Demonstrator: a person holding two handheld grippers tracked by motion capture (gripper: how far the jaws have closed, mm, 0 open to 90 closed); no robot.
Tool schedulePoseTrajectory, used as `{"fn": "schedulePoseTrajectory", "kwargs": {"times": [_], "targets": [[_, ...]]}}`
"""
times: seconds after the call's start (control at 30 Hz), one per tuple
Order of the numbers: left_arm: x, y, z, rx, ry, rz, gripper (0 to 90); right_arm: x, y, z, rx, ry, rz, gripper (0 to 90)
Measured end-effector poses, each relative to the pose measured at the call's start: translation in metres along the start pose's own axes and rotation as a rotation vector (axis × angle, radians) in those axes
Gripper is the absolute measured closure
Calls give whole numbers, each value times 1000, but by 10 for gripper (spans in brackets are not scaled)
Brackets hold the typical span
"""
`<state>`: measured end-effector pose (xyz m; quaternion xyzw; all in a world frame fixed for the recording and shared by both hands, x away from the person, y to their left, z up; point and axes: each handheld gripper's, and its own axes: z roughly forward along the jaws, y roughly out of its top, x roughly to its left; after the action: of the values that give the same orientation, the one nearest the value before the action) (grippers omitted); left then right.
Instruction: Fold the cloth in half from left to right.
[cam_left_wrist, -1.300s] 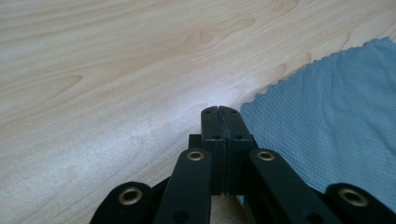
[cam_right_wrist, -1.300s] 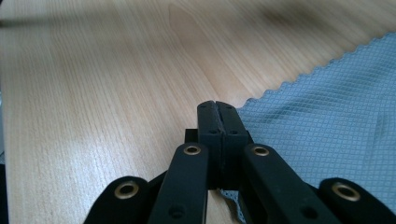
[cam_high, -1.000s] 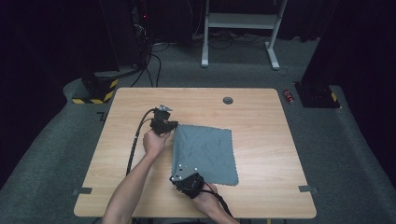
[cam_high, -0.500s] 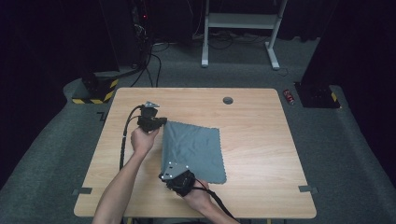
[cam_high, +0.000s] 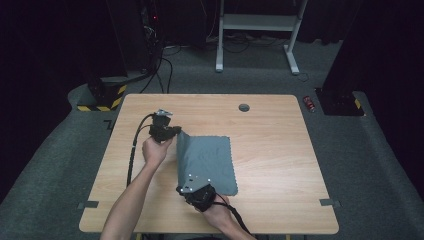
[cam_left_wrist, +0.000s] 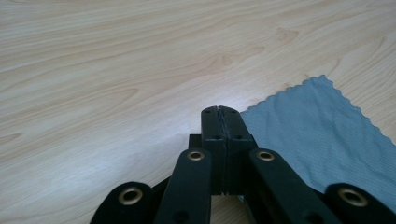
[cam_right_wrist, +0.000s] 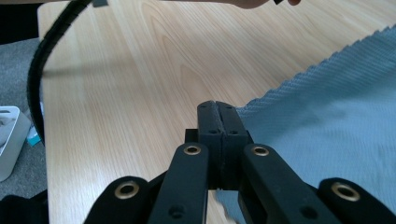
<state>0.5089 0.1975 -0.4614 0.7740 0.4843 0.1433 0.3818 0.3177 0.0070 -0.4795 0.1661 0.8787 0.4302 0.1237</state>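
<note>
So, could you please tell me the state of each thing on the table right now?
Cloth: unfolded, left edge lifted off the table, right part lying flat.
Left gripper: shut on the cloth's far left corner.
Right gripper: shut on the cloth's near left corner.
Table: bare wood apart from the cloth.

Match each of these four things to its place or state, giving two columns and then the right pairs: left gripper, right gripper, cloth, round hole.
Things:
1. left gripper
2. right gripper
3. cloth
4. round hole

Places or states:
A. in the table top near its far edge
B. shut on the cloth's near left corner
C. grey, left edge raised off the table
D. shut on the cloth's far left corner

Pairs: 1-D, 2-B, 3-C, 4-A
</note>
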Motion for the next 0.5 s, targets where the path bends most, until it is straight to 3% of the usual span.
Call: {"fn": "schedulePoseTrajectory", "kwargs": {"times": [0.3, 0.5], "targets": [[-13, -1, 24, 16, -26, -8, 897, -9, -25, -11, 7, -28, 60, 899], [-19, 1, 31, 15, -42, -11, 897, -14, -35, -19, 3, -52, 87, 899]]}}
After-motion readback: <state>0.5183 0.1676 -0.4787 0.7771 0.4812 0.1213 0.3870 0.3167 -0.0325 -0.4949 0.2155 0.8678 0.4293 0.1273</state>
